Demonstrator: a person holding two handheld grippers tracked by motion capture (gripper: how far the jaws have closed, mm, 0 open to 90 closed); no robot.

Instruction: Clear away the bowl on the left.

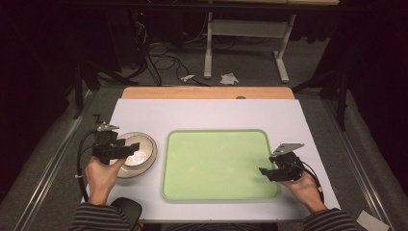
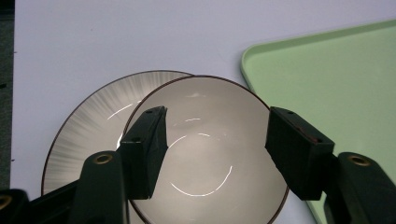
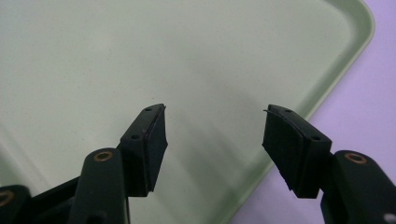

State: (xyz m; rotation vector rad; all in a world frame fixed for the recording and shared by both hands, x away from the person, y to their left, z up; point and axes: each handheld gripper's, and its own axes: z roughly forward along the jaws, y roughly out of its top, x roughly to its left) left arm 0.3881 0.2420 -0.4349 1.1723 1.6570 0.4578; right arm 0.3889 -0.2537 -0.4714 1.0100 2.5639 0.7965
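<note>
A cream bowl [image 2: 210,163] with a thin brown rim sits on a grey-streaked plate [image 2: 88,135] at the left of the white table top; in the high view the bowl [image 1: 142,155] lies just left of the tray. My left gripper [image 2: 217,112] hovers over the bowl with its jaws wide open, and nothing is pressed between the pads. From above, the left gripper [image 1: 132,148] points right across the bowl. An empty light green tray [image 1: 216,163] fills the table's middle. My right gripper [image 1: 267,166] stands open over the tray's [image 3: 140,56] right edge, and the right gripper [image 3: 215,112] holds nothing.
The white table top [image 1: 207,113] reaches a wooden strip [image 1: 207,93] at the far edge. Beyond it are a dark floor with cables [image 1: 159,60] and a white stand's legs [image 1: 281,67]. Metal rails run along both sides of the table.
</note>
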